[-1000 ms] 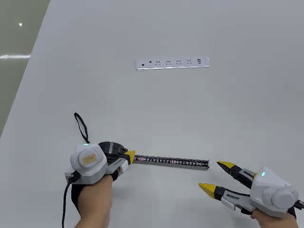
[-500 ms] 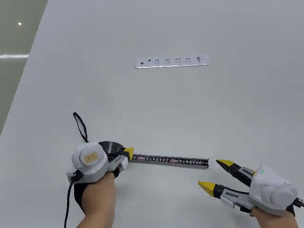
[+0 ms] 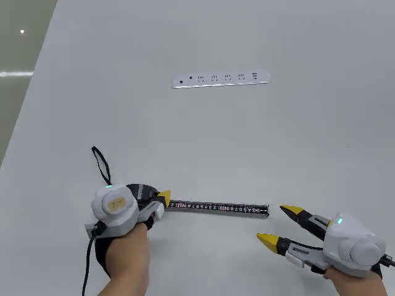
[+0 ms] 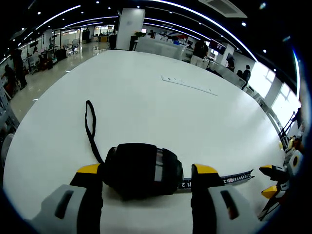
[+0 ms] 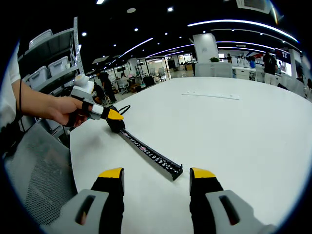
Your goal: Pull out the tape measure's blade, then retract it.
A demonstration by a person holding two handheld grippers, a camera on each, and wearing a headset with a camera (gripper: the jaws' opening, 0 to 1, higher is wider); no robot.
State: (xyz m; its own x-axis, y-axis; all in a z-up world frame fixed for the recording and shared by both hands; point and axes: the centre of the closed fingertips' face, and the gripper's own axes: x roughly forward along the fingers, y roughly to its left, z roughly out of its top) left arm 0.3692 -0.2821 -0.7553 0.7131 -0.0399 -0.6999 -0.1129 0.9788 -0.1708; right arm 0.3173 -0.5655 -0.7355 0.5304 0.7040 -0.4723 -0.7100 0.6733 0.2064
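Tape measure (image 4: pixel 139 163) partly hidden in left tool (image 4: pixel 146 169), apparently clamped.

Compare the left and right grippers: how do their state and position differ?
The left gripper clamps the tape measure by its case; the right gripper is open, empty. The left gripper sits at the case end of the blade, the right gripper off its free tip. Both have yellow tips.

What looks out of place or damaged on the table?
Nothing stands out. The left gripper holds the tape measure in its jaws, the blade lies straight on the table, and the power strip lies flat.
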